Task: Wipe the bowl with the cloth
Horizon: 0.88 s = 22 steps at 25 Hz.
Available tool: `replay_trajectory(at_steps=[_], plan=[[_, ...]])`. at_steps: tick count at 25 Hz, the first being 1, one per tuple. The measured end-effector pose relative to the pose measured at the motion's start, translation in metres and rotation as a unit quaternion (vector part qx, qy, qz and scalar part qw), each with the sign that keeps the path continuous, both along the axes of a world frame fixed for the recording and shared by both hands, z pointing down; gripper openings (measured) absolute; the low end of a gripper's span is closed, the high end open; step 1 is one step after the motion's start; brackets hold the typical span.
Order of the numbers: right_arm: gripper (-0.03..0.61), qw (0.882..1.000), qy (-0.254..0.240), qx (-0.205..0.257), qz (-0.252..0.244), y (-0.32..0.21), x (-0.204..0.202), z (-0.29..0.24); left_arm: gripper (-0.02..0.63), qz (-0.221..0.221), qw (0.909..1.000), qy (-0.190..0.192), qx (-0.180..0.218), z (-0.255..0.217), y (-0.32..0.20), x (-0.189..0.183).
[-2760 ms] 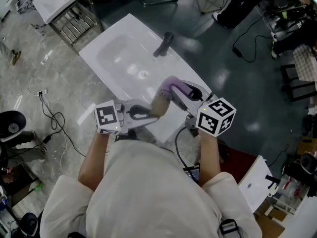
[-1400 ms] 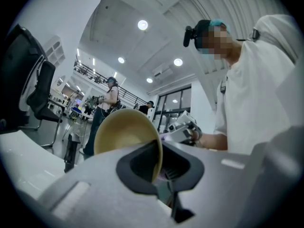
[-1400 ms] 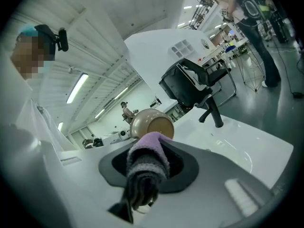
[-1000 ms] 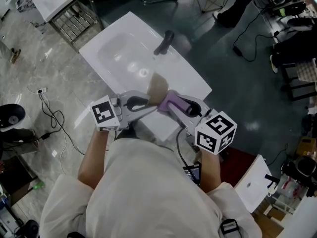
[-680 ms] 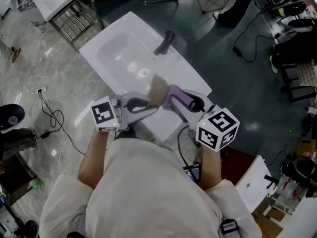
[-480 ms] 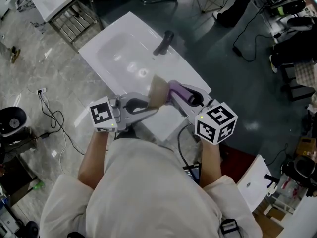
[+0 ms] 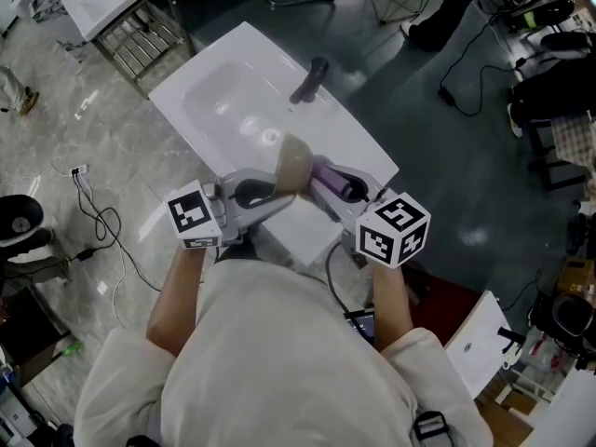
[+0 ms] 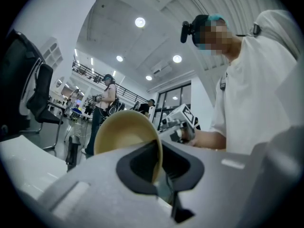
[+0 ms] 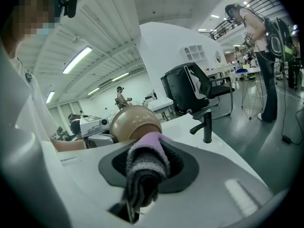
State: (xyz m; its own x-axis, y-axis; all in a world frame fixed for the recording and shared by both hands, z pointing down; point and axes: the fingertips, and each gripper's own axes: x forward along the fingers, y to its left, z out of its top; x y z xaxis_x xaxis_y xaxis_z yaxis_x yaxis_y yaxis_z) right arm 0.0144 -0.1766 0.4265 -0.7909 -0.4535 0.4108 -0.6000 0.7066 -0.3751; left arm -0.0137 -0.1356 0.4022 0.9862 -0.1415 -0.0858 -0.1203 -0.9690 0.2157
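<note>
Left tool (image 8: 159,167) was clamped shut on the thin rim of the smooth tan bowl (image 8: 124,134), held above the white worktop (image 7: 223,91); it looked light, stiff and slippery. Right tool (image 9: 145,172) pinched a soft purple-and-grey striped cloth (image 9: 148,148) just beside it.

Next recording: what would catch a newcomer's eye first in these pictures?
A tan bowl, tipped on its side, pinched by its rim in the left gripper over the near edge of the white sink. The right gripper holds a purple striped cloth against the bowl's outer side. A black faucet stands at the sink's far edge.
</note>
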Motion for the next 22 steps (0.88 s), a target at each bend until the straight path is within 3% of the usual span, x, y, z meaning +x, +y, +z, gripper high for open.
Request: replay_trajectory(at_steps=[4,11,18,22], plan=[[0.098,1.000,-0.009,-0.005,-0.002,0.010,0.001,-0.005,0.009,-0.007,0.9999,-0.011,-0.006,0.005,-0.001,0.004],[0.098,1.000,-0.021,0.005,0.021,0.010,0.008,-0.023,0.008,0.029,0.9992,-0.029,-0.003,0.011,0.006,0.007],[0.098,0.998,-0.029,0.015,0.049,-0.005,0.014,-0.026,0.009,0.047,0.9989,0.000,0.003,-0.002,0.017,0.006],[0.098,0.999,-0.028,0.008,0.042,-0.005,0.010,-0.016,0.009,0.036,0.9992,0.013,0.012,-0.011,0.017,0.002]])
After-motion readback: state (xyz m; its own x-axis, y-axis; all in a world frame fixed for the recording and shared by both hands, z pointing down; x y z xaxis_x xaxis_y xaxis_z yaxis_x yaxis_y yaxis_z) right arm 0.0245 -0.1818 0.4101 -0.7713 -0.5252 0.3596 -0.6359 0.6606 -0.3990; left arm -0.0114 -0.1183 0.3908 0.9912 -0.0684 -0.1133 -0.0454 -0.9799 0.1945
